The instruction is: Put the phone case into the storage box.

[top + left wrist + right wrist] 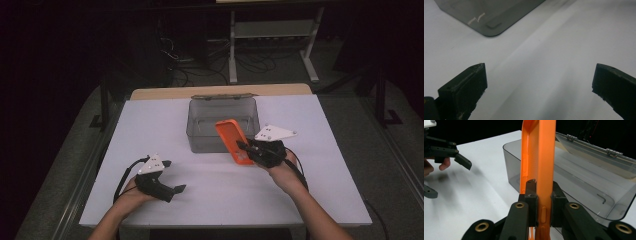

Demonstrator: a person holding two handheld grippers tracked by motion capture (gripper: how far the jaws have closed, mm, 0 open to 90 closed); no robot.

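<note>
High view first: at the lower left of the frame the left gripper (169, 176) rests low over the white worktop (150, 125), its jaws spread wide with nothing between them; the left gripper view looks past those matte black pads at bare, smooth sheet and one rounded corner of the box (491, 25). Moving to the middle of the frame, the smoky translucent plastic box (200, 135) stands open, its hinged lid tipped back at the far side, and it looks hollow but for a small dark bent piece on its floor that I cannot make out. Just right of centre, the right gripper (246, 147) is clamped on an orange phone case (232, 137), soft-looking, thin-walled, with rounded corners, held on edge and tilted against the box's near right corner. In the right gripper view the case (539, 157) rises straight from between the closed pads. By my reckoning the pick-up is done; carrying the case over the rim and letting it go inside remains.
</note>
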